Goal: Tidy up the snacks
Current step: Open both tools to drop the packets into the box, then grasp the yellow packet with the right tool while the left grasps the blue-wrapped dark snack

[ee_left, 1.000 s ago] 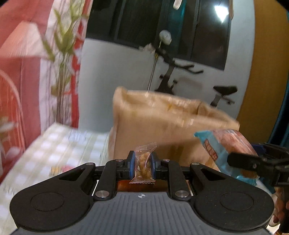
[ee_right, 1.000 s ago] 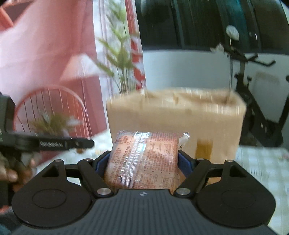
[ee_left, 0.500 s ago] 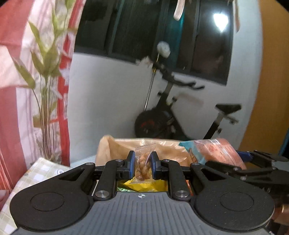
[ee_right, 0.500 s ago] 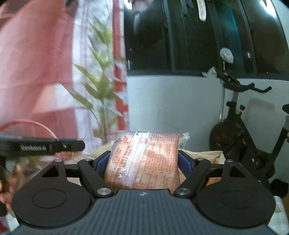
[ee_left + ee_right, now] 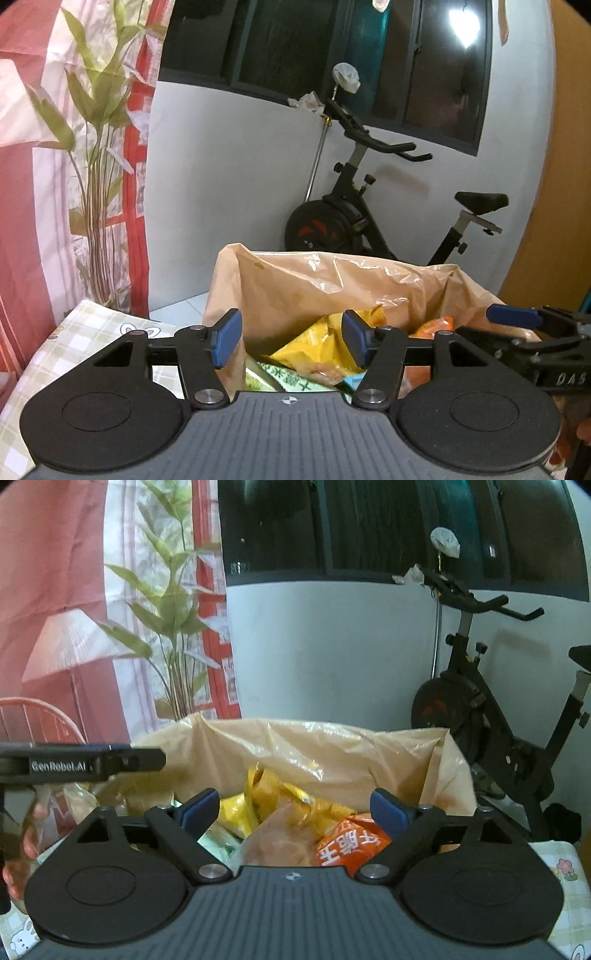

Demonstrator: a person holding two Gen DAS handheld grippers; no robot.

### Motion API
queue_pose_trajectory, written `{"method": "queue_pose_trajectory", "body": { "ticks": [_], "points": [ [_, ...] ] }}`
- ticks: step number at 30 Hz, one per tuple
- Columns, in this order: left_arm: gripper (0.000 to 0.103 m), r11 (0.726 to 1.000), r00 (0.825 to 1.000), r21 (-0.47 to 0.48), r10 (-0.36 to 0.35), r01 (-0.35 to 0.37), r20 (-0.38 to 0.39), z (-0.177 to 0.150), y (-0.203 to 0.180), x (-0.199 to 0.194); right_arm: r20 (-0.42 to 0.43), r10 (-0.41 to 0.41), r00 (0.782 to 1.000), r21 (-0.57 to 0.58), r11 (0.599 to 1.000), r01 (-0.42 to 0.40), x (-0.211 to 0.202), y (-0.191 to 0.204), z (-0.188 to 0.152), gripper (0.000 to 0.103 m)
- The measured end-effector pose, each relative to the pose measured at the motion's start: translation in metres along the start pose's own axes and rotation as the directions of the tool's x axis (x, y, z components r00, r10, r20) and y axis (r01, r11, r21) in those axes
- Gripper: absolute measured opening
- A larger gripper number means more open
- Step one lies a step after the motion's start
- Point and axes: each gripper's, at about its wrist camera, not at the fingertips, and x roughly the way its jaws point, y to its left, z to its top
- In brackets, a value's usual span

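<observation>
now, from the left wrist, the left gripper hangs over the open mouth of the brown bag; its jaws have just been opening and nothing sits between them, with yellow and green snack packets lying below inside the bag. from the right wrist, the right gripper is spread wide and empty above the same bag, its jaws also just opening, over an orange packet. to do this well, i'd lift both straight up, clear of the thin bag rim, before returning to the desk.
</observation>
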Motion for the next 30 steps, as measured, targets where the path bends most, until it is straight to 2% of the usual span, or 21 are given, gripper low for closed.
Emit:
{"method": "queue_pose_trajectory", "body": {
  "ticks": [6, 13, 16, 23, 30],
  "points": [
    [0.071, 1.000, 0.999, 0.022, 0.006, -0.007, 0.043, -0.010, 0.011, -0.043, 0.061, 0.039, 0.997, 0.004, 0.999, -0.039, -0.036, 0.006, -0.001, 0.091],
    [0.071, 0.999, 0.996, 0.011, 0.033, -0.034, 0.086, -0.037, 0.026, -0.089, 0.140, 0.080, 0.987, -0.016, 0.997, -0.078, -0.086, 0.015, -0.020, 0.090],
    [0.071, 0.997, 0.995, 0.011, 0.078, -0.079, 0.055, -0.053, 0.029, -0.093, 0.163, 0.068, 0.984, -0.031, 0.998, -0.064, -0.102, 0.017, -0.035, 0.090],
    [0.071, 0.994, 0.995, -0.081, 0.065, -0.070, -0.070, -0.098, 0.041, -0.075, 0.173, 0.011, 0.985, -0.012, 1.000, -0.009, -0.122, 0.016, -0.072, 0.090],
    [0.071, 0.998, 0.986, -0.049, 0.030, -0.039, -0.162, -0.134, 0.029, -0.064, 0.074, -0.048, 0.996, 0.035, 0.998, 0.046, -0.119, 0.005, -0.116, 0.083]
  ]
}}
